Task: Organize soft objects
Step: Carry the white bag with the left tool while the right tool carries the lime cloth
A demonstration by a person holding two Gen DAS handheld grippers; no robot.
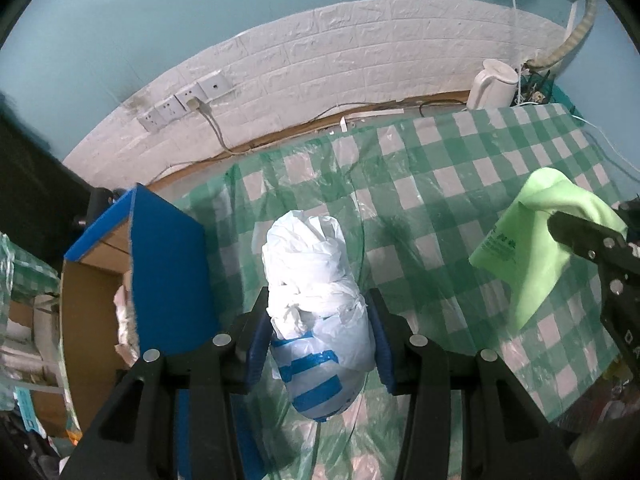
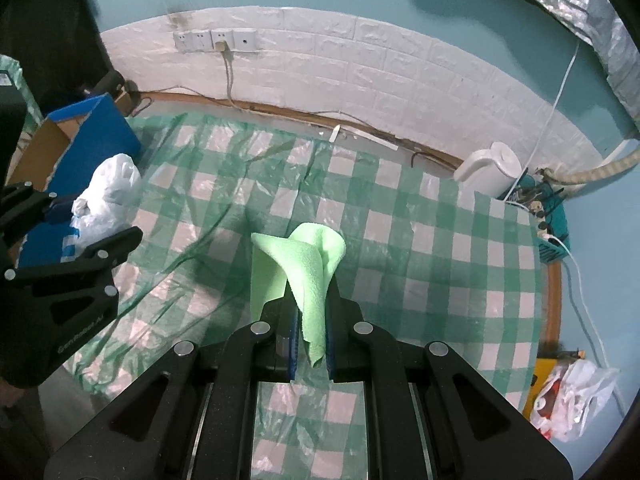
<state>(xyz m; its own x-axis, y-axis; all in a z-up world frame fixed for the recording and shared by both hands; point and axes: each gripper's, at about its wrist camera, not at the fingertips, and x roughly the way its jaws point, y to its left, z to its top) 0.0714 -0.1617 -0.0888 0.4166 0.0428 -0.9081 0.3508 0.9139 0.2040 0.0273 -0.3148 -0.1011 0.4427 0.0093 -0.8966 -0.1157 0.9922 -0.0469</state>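
My left gripper (image 1: 318,336) is shut on a knotted white plastic bag with blue stripes (image 1: 316,296), held above the green checked tablecloth (image 1: 440,184). The same bag (image 2: 106,196) and left gripper (image 2: 92,224) show at the left of the right wrist view, beside the blue cardboard box (image 2: 92,136). My right gripper (image 2: 311,332) is shut on a light green cloth (image 2: 304,264) that hangs folded between its blue pads, lifted off the table. That cloth (image 1: 540,240) and the right gripper's black finger (image 1: 580,236) show at the right edge of the left wrist view.
An open blue-and-brown cardboard box (image 1: 160,264) with soft items inside stands at the table's left. A white kettle (image 2: 490,170) and a teal basket of cables (image 2: 548,216) sit at the back right. Sockets (image 2: 216,40) are on the white brick wall. A plastic bag (image 2: 576,396) lies off the table's right.
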